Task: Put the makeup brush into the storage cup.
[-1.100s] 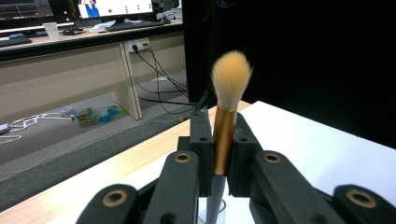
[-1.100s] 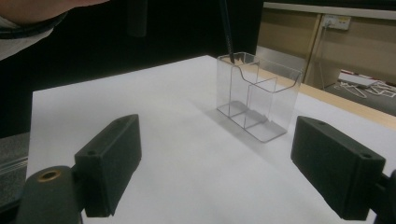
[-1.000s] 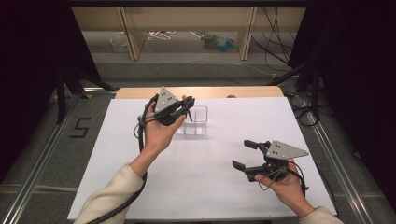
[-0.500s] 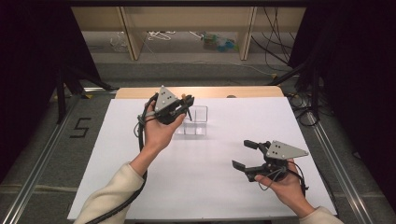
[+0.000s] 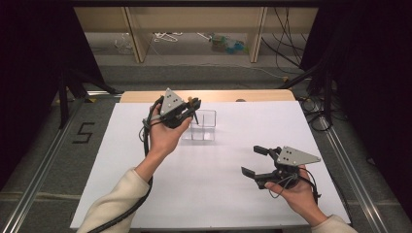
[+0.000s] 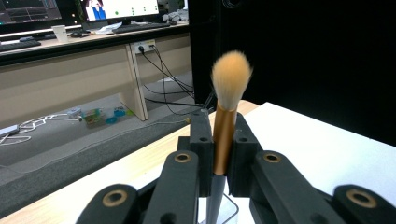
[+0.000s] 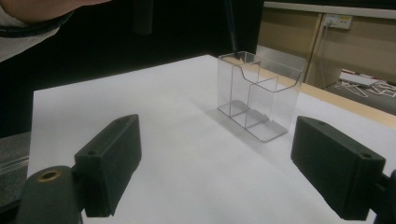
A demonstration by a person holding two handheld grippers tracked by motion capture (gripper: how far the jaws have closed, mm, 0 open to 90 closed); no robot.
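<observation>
A makeup brush (image 6: pixel 231 74) with tan bristles, a gold ferrule and a dark handle stands upright between the jaws of my left gripper (image 6: pixel 220 128), which is shut on it. In the high view this left gripper (image 5: pixel 192 108) hovers at the left end of a clear two-compartment holder (image 5: pixel 204 125). The brush handle (image 7: pixel 229 28) reaches down to the rim of the holder's far compartment (image 7: pixel 259 98). My right gripper (image 5: pixel 252 160) rests low over the sheet at the front right, open with nothing between its jaws (image 7: pixel 224 158), facing the holder.
A white sheet (image 5: pixel 218 194) covers the table, with a strip of wooden tabletop (image 5: pixel 243 95) at the far edge. Beyond lie floor, cables and shelving legs. Dark curtains flank both sides.
</observation>
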